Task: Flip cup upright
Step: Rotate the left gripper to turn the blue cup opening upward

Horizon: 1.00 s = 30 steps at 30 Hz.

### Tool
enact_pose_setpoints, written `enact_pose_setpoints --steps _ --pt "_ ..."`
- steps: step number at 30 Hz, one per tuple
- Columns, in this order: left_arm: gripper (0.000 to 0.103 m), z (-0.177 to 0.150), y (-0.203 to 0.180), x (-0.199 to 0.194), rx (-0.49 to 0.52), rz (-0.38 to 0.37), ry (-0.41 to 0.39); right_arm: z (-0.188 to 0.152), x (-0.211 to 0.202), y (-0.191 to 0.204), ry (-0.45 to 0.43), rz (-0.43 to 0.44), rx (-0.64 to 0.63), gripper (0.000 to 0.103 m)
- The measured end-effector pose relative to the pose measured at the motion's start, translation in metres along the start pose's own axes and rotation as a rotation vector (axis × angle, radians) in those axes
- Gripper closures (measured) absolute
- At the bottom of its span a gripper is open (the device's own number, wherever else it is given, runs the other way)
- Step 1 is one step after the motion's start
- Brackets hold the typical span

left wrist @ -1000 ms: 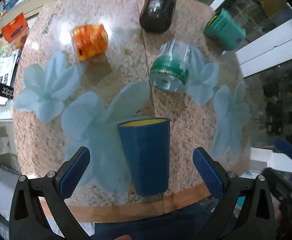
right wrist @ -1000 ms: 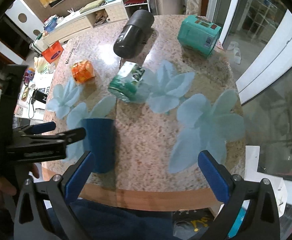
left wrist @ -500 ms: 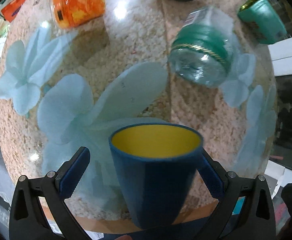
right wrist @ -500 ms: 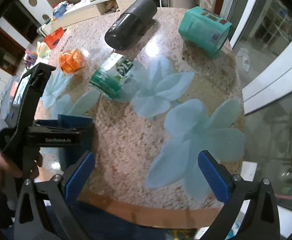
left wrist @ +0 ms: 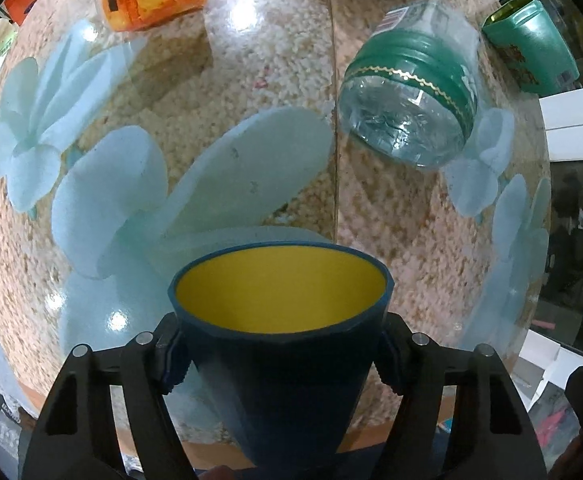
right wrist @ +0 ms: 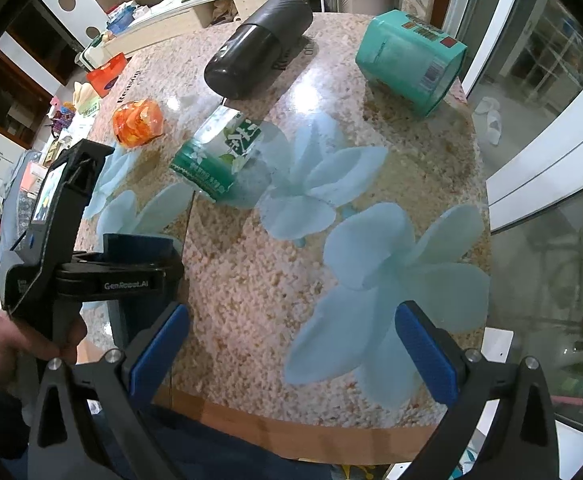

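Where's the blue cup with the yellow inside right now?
Clamped in the left gripper, the blue cup with yellow inside sits at the table's near-left edge, mouth up.

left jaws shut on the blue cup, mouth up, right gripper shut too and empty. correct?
One thing is off: the right gripper is open, not shut. The right wrist view shows its blue pads wide apart with only the table between them. The rest holds: the left gripper is clamped on the blue cup, whose yellow inside faces up in the left wrist view.
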<state>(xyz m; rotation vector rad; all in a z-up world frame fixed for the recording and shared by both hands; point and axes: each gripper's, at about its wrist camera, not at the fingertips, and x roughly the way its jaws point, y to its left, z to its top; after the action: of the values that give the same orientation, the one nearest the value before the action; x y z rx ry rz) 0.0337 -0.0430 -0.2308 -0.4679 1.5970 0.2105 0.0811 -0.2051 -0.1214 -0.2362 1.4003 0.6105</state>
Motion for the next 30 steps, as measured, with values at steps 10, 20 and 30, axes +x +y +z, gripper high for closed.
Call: enact_pose_setpoints --steps 10,20,30 --pt "0.027 -0.012 0.009 -0.040 0.012 -0.078 -0.101 -0.005 -0.008 0.007 -0.027 0.024 -0.009 0.000" --pt "0.027 -0.038 0.015 -0.128 0.091 -0.080 -0.336 -0.005 -0.026 0.019 -0.114 0.070 -0.040 0.000" --pt "0.027 -0.051 0.000 -0.137 0.175 0.013 -0.610 -0.003 -0.042 0.032 -0.228 0.073 -0.073 0.000"
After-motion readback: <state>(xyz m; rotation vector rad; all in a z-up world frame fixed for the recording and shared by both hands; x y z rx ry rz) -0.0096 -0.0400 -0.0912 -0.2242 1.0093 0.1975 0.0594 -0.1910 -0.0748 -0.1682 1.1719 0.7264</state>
